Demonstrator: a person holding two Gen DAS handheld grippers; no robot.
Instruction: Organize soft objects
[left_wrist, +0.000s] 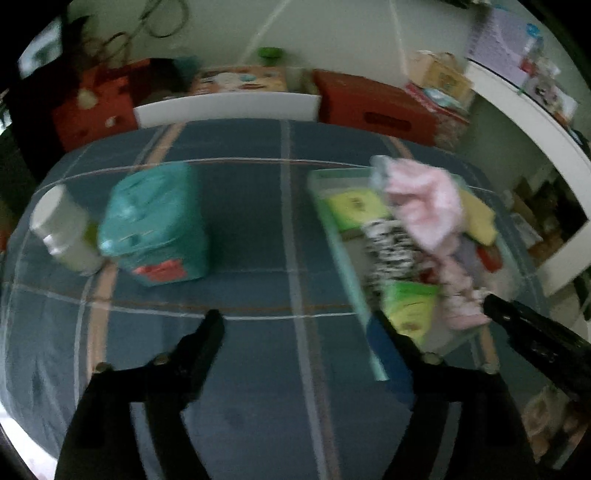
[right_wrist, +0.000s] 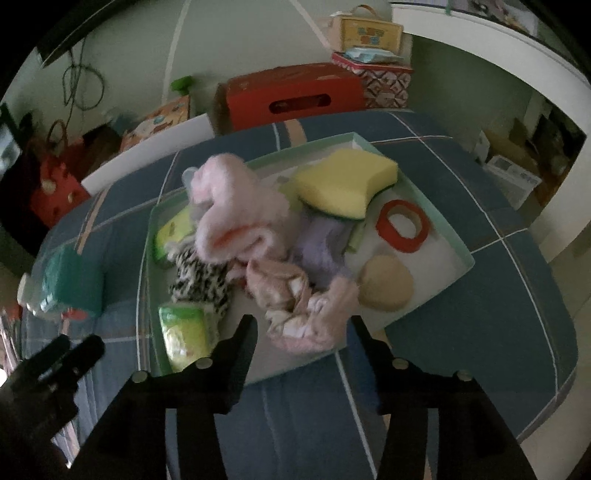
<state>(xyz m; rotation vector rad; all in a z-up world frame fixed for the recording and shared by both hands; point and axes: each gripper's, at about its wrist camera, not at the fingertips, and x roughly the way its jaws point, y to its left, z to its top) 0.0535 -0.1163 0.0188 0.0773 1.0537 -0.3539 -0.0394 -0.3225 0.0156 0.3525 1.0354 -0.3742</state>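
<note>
Both the left gripper (left_wrist: 299, 325) and right gripper (right_wrist: 303, 328) stand open, holding nothing. Pink fluffy cloth (right_wrist: 236, 206) lies inside the tray (right_wrist: 467, 254); a teal package (left_wrist: 159, 229) sits left of it.

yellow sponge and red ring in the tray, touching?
Apart. The right wrist view shows a strip of white tray floor between the yellow sponge and the red ring.

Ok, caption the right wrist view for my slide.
Open right gripper above tray of soft items: pink cloth, yellow sponge.
</note>
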